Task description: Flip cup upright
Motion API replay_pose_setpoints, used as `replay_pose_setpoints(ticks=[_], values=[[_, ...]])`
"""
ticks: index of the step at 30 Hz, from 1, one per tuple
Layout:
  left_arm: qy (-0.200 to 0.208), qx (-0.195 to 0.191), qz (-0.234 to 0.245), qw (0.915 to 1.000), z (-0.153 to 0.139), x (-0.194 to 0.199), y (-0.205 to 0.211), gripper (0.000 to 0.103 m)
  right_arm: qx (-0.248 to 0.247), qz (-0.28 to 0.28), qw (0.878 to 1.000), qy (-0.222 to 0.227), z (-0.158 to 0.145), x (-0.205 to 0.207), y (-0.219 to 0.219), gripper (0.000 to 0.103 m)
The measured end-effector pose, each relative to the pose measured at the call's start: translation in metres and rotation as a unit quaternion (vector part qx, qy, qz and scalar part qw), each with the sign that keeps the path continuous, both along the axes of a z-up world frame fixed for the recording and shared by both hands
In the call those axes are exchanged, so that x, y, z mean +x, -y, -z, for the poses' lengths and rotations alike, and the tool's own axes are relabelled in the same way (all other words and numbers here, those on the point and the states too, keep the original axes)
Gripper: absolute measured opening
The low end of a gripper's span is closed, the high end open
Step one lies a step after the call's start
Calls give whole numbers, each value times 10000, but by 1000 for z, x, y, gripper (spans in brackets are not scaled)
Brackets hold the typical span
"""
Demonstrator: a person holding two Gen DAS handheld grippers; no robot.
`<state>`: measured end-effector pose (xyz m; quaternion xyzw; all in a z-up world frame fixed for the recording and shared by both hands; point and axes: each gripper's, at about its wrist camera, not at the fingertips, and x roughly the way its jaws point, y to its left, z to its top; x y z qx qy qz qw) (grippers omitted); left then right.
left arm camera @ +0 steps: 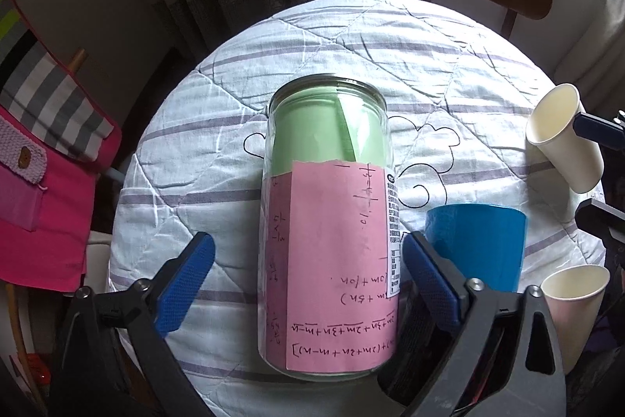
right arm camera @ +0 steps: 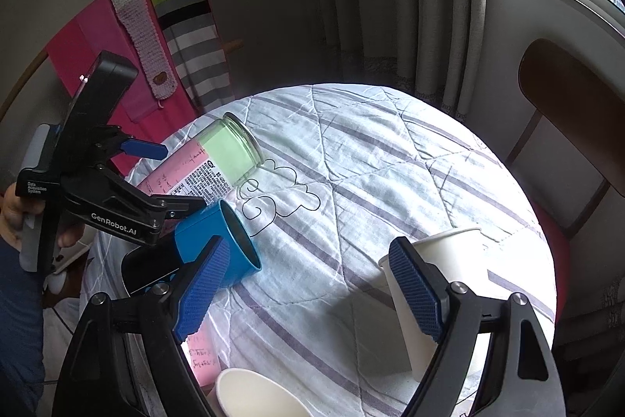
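Now, through my left wrist camera, my left gripper (left arm camera: 308,284) is spread wide, its blue pads on either side of a glass jar (left arm camera: 328,221) lying on its side at the centre of the frame, with a gap at each pad. The jar holds green paper and wears a pink sheet. A blue cup (left arm camera: 482,245) lies on its side just right of the jar. At the right edge, a paper cup (left arm camera: 562,139) hangs tilted off the quilt (left arm camera: 351,38) with one blue pad of my right gripper (left arm camera: 597,131) inside its mouth. Another paper cup (left arm camera: 574,299) stands at lower right.

From the right wrist, my right gripper (right arm camera: 308,284) looks wide open; its right pad sits inside the tilted paper cup (right arm camera: 449,272) at centre right. The blue cup (right arm camera: 218,245) lies centre left, its mouth facing right, the jar (right arm camera: 218,159) above it, my left gripper (right arm camera: 164,178) around the jar.
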<state>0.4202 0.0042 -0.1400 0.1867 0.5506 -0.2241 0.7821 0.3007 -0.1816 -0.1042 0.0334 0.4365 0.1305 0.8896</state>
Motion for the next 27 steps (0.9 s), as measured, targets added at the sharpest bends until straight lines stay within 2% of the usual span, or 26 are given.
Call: replay_pose_setpoints(ticks=[3,9,13,20,27], values=[[-220,-99,-8,9997,9,2,-3,72,21,-3,10000,12,-1,0,0,85],[-70,-177,-224,9996,7,-5,-16,71,38,-31,10000,68,-3,-1,0,85],[12,-96,-354,9993,4,-20,-30,71,54,-54,9999,136,-8,-5,-3,85],[93,-72,-838,9964,2,-50,-75,71,29,-179,9995,254,-16,-19,-14,85],[111,-316,-1097,9934,4,-116,-85,71,124,-265,9994,210,-18,-44,-26,85]])
